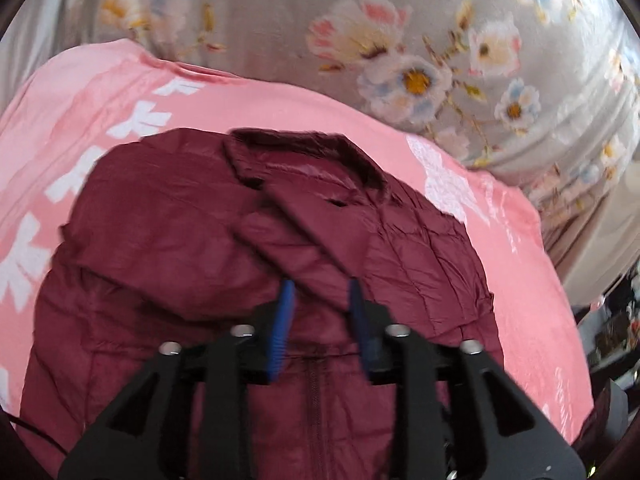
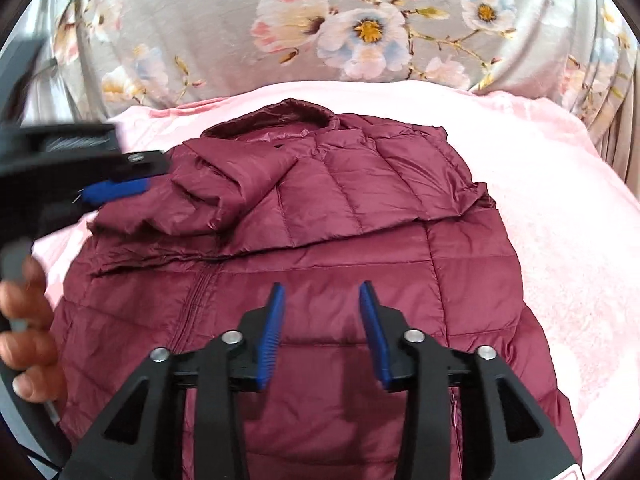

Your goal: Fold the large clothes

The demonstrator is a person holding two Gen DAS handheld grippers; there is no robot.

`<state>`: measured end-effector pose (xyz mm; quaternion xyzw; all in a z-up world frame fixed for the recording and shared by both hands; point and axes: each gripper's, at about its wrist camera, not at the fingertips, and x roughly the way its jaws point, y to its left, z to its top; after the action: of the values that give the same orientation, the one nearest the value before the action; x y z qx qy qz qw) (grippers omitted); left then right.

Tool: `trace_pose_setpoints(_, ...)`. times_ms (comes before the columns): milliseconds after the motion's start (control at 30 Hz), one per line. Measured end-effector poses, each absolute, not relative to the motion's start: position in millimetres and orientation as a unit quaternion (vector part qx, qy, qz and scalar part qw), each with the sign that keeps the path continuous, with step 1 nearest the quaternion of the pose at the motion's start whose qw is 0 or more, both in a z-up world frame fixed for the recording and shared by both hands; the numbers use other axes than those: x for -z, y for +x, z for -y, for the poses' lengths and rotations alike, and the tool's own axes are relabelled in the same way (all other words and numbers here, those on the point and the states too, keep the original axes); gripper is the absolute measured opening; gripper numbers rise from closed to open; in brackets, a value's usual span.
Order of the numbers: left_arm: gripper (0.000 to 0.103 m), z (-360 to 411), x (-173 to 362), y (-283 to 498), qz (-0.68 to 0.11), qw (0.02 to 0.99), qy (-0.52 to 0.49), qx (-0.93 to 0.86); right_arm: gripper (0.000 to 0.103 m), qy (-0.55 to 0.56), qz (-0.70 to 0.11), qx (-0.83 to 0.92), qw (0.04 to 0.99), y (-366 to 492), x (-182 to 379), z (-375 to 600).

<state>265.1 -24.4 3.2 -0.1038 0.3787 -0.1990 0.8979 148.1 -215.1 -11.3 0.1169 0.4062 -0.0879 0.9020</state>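
Note:
A maroon quilted jacket (image 2: 360,208) lies front up on a pink blanket (image 2: 560,240), collar away from me. Both sleeves are folded in across the chest, and the zip (image 2: 196,296) runs down the front. My right gripper (image 2: 322,286) hovers over the lower front, its blue pads apart with nothing between them. My left gripper (image 1: 320,286) hangs above the folded sleeve (image 1: 304,240) below the collar (image 1: 304,152); its pads are apart and grip no fabric. One of its blue fingers (image 2: 116,191) shows in the right wrist view at the jacket's left shoulder, and a person's hand (image 2: 24,320) holds the tool.
A grey floral sheet (image 2: 360,28) covers the surface beyond the pink blanket (image 1: 520,280), which carries white prints (image 1: 24,260). Dark clutter (image 1: 616,320) sits past the blanket's right edge. A thin black cable (image 1: 36,432) trails at the lower left.

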Motion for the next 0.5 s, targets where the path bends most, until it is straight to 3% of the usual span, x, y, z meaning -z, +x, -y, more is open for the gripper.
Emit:
trace_pose_setpoints(67,0.045,0,-8,264,-0.366,0.904,-0.125,0.185,0.042,0.134,-0.405,0.081,0.901,155,11,220)
trace_pose_setpoints(267,0.045,-81,1,294,-0.377,0.898,-0.203,0.098,0.052,0.163,-0.401,0.059,0.899,191,5,218)
trace_pose_setpoints(500,0.044,-129,36,336,-0.417,0.881,-0.225,0.010,0.059,0.080,-0.408,0.047,0.908,249,0,173)
